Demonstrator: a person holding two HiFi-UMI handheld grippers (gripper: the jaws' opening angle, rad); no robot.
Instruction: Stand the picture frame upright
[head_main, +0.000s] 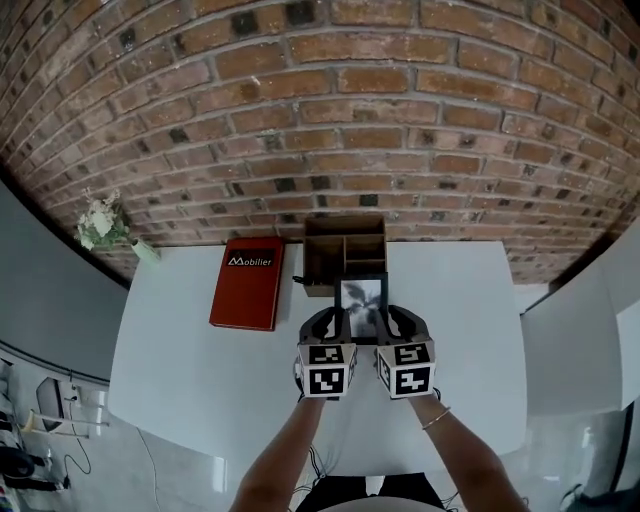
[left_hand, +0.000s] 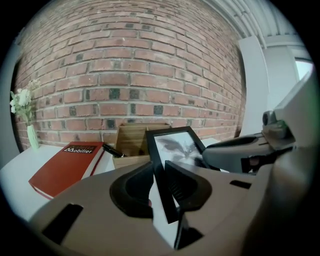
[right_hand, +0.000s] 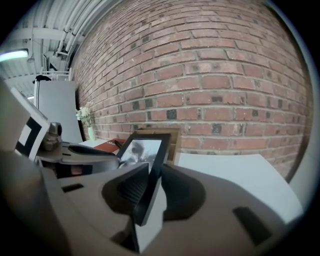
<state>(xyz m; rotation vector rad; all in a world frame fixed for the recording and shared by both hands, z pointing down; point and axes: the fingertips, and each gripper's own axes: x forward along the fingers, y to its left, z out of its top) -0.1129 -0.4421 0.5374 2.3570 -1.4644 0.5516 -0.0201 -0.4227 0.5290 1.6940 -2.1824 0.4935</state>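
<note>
Jaws of the left gripper (head_main: 332, 322) are partly closed, pinching the left edge of the picture frame (head_main: 361, 303); those of the right gripper (head_main: 392, 322) pinch its right edge likewise; the frame hangs tilted over the white bench (head_main: 460, 330), picture side up, long axis running away toward the brick wall (head_main: 330, 120); just beyond stands a compartmented wooden organiser (head_main: 345, 238), a black pen (left_hand: 112, 150) at its left corner; a red book (head_main: 247, 283) lies further left.

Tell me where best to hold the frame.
The frame's thin side rails, low down, coming from the near side: the left gripper on the left rail, the right gripper on the right, as now. The flat rails fit between the jaws, pads front and back.
</note>
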